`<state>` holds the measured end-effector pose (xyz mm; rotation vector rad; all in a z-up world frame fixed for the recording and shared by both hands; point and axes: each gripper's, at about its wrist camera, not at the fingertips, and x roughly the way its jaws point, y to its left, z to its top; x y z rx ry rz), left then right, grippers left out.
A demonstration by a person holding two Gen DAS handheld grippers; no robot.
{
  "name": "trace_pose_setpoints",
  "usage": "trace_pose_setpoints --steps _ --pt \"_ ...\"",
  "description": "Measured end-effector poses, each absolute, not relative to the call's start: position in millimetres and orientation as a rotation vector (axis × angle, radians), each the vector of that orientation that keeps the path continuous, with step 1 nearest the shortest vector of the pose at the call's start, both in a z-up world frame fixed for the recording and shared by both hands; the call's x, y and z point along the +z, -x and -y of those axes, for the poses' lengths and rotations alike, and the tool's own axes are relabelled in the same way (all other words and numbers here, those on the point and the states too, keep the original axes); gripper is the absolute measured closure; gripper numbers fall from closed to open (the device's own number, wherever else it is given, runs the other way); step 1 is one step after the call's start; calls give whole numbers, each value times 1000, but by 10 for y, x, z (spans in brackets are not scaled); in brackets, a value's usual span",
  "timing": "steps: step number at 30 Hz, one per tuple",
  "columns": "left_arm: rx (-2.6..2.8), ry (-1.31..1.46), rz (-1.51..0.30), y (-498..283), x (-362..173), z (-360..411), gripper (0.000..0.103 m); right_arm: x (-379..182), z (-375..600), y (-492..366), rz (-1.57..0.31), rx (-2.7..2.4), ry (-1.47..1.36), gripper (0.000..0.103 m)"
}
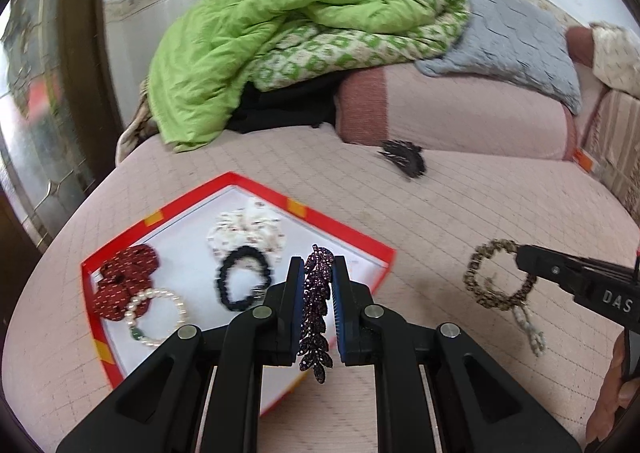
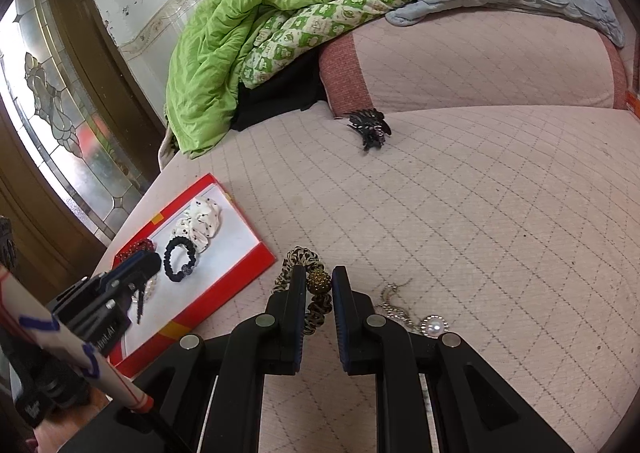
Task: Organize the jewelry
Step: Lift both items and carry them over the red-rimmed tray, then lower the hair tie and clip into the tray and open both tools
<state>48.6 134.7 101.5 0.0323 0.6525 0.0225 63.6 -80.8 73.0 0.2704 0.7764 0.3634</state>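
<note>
My left gripper (image 1: 317,293) is clamped on a long purple rhinestone leaf-shaped hair clip (image 1: 316,309), which stands on edge between the blue pads over the near corner of the red-rimmed, white-floored shallow box (image 1: 236,183); the clip's lower tip hangs below the fingers, and the gripper body hides the box's near wall. On my right, the gripper (image 2: 319,285) has closed on a leopard-print hair tie with a gold beaded ball (image 2: 316,281); its far loop pokes out beyond the left finger, the rest is tucked between the pads. From the left camera that same tie hangs as a ring off the right gripper's tip, above the pink quilted bedspread (image 1: 440,213), well clear of the box's right edge. Inside the box I can make out a white dotted fabric scrunchie (image 1: 248,233) toward the far corner, a black elastic hair tie (image 1: 242,281) just in front of it, a dark red dotted scrunchie (image 1: 124,281) by the left wall, and a pearl bracelet with a green bead (image 1: 156,317) overlapping it. A black claw hair clip (image 2: 370,127) lies far up the bedspread near the pink bolster, blurred in the left view. Just beside my right finger lies a silver chain with a pearl pendant (image 2: 432,327), partly hidden behind the gripper. Writing: "DAS" in white on the right gripper's side, cut off by the frame edge; lettering on the left gripper's side is too small to read.
</note>
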Motion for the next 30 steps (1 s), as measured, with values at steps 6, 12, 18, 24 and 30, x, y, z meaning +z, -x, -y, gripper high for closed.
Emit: trace_pose_setpoints --steps 6,12,18,24,30 --pt "91 5 -669 -486 1008 -1719 90 757 663 -615 -768 390 -269 89" --pt "129 61 -718 -482 893 -2019 90 790 429 -615 -764 438 -293 89" --pt "163 78 -756 -450 800 -2242 90 810 1 -604 -764 514 -280 89" --pt "187 73 -794 -424 714 -2376 90 669 -456 -655 -817 570 -237 89" --pt "210 64 -810 -423 671 -2451 90 569 -773 -718 -838 599 -214 88"
